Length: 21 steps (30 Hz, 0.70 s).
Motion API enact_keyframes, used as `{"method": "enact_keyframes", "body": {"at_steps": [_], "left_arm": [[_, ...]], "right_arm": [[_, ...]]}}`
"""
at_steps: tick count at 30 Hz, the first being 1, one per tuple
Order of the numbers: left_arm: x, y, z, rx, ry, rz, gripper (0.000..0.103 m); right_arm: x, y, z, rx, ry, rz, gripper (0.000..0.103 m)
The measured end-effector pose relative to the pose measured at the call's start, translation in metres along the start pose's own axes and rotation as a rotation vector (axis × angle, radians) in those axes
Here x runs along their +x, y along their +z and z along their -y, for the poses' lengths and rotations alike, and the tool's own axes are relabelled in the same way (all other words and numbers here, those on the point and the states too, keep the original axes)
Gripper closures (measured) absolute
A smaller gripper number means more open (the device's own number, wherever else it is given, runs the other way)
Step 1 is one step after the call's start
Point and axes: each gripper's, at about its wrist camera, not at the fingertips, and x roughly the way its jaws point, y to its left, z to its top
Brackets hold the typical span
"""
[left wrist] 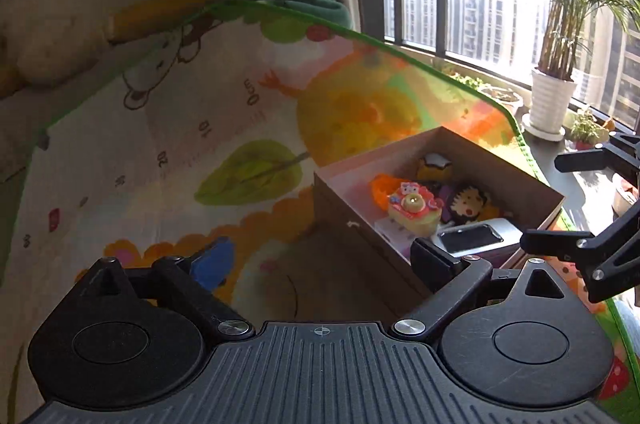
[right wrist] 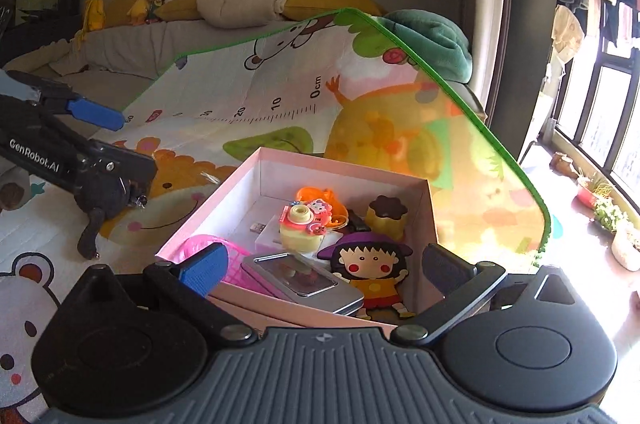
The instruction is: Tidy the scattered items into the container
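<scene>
Sunlit cartoon-printed play mat supports the pink-walled cardboard box, already holding the toys, including a flat silver tin. Left gripper and right gripper stand spread, empty. Judged step: release finished; next, locate any remaining stray item.

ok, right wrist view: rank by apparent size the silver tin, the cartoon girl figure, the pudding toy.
1-2. Silver tin and cartoon girl figure: similar; the tin sits nearer the camera, so unsure.
3. Pudding toy, clearly smallest.
</scene>
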Motion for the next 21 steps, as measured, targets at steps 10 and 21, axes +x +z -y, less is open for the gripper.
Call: {"method": "enact_keyframes", "body": {"at_steps": [10,21], "left_arm": [[-0.05,-0.071,-0.069,-0.145,0.17,-0.013,0.001],[-0.067,-0.107,-0.081,-0.254,0.013,0.033,0.0]], "right_arm": [[0.029,0.055,-0.021,0.001,0.198,-0.048,0.0],[0.15,0.125,-0.099,0.067,0.268,-0.357,0.06]]}}
